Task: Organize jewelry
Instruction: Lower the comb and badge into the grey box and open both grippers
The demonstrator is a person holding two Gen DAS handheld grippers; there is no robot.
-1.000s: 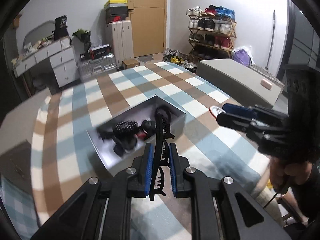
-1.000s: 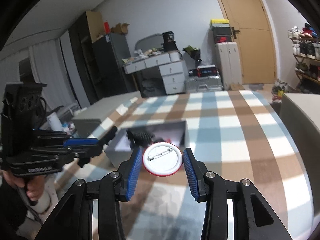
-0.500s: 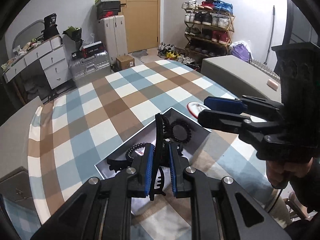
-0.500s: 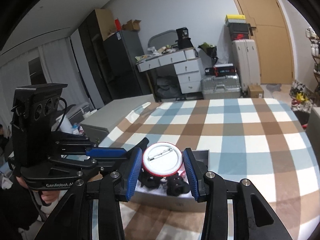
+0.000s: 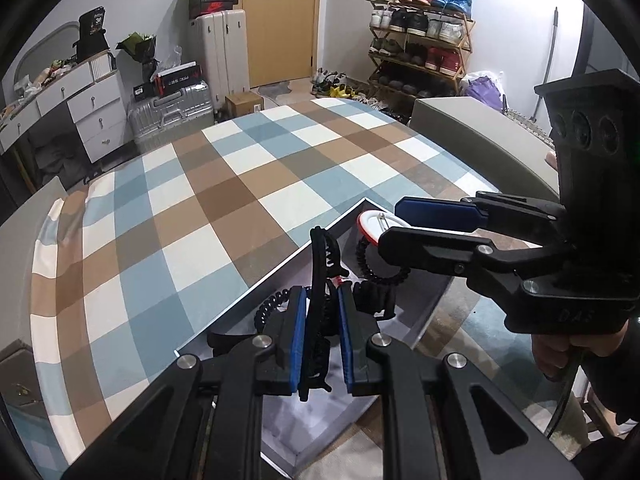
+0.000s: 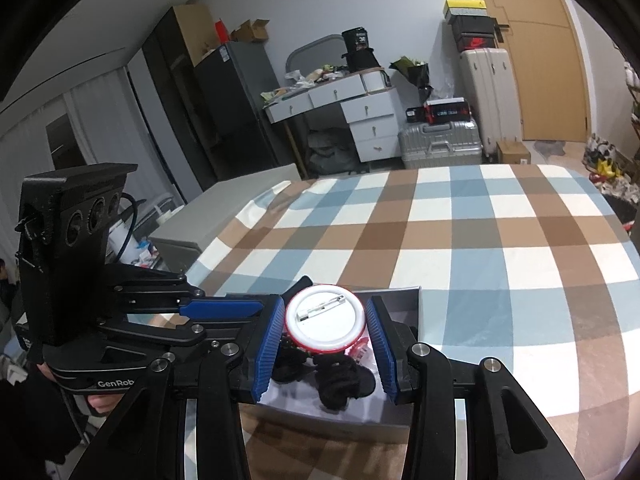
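My left gripper (image 5: 322, 294) is shut on a black hair claw (image 5: 320, 264), which stands upright between the blue pads over the open grey box (image 5: 276, 270). My right gripper (image 6: 325, 320) is shut on a round white badge with a red rim (image 6: 325, 318), pin side facing the camera, above the same box (image 6: 400, 291). Inside the box lie black coiled hair ties (image 5: 380, 270), a black scrunchie (image 6: 340, 384) and a small red piece (image 6: 359, 350). The right gripper (image 5: 390, 224) enters the left wrist view from the right, and the left gripper (image 6: 240, 314) shows at the left of the right wrist view.
The box sits near the front edge of a table with a blue, brown and white checked cloth (image 5: 240, 200). Grey upholstered blocks (image 5: 480, 132) flank the table. A hand (image 5: 560, 356) holds the right gripper's handle. Suitcases, drawers and a shoe rack stand beyond.
Both grippers have moved in over the box, which now lies directly under their fingers. Each keeps its grip: hair claw on the left, badge on the right.
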